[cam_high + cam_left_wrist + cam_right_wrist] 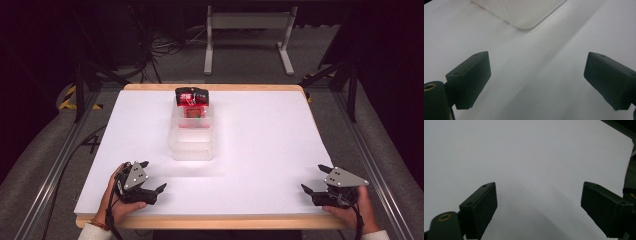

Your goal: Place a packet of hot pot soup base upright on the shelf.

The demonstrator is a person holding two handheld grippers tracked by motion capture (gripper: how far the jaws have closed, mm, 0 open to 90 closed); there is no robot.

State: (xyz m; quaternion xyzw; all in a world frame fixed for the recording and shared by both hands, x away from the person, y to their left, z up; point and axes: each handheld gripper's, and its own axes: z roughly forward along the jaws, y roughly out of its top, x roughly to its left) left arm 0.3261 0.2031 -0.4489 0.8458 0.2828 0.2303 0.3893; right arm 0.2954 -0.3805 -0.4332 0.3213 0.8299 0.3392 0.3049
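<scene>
My left gripper (152, 176) rests at the near left corner of the table (260, 150); my right gripper (316, 179) rests at the near right corner. Both have their jaws spread wide and hold nothing.

The bin (192, 140), a clear plastic tray, sits mid-table, well apart from both grippers. Its long axis runs from my side to the far edge. A red and black pack (191, 98) sticks up out of its far end, and a second red item lies just below it in the bin; I cannot tell what either contains. In the left gripper view, a rounded corner of the bin (524, 12) lies ahead of the jaws.

Step in hand, as I judge it: reach for the bin.
1. Advance the left gripper forward and to the right.
2. Keep the jaws wide.
3. Approach across the short axis, so the jaws straddle a wall.
4. Close slowly; thin plastic is likely to flex.
</scene>
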